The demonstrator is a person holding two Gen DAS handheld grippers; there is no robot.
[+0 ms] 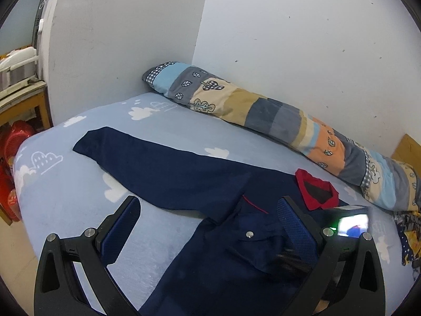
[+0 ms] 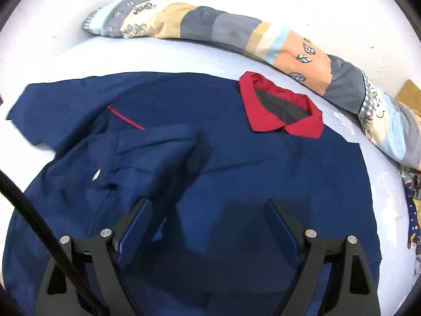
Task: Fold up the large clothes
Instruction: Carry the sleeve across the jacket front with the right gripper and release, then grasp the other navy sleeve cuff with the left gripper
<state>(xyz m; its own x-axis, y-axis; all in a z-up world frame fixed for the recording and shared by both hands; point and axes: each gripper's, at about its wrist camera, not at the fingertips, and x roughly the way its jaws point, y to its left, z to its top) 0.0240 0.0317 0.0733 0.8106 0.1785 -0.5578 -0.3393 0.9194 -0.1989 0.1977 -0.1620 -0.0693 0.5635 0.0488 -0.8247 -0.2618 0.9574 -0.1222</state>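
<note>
A large navy blue shirt (image 2: 263, 163) with a red collar (image 2: 279, 110) lies spread on the bed; it also shows in the left wrist view (image 1: 171, 173). One sleeve (image 2: 158, 152) is folded in over the body, beside a red-piped pocket with a silver button (image 2: 96, 176). My left gripper (image 1: 210, 210) is open, low over the shirt's left part near the button (image 1: 249, 234). My right gripper (image 2: 208, 210) is open above the shirt's middle, holding nothing.
The bed has a light blue cloud-print sheet (image 1: 65, 197). A long patchwork bolster pillow (image 1: 263, 110) lies along the white wall. Patterned cloth (image 2: 413, 210) sits at the bed's right edge. A wooden table and red items (image 1: 15, 142) stand left of the bed.
</note>
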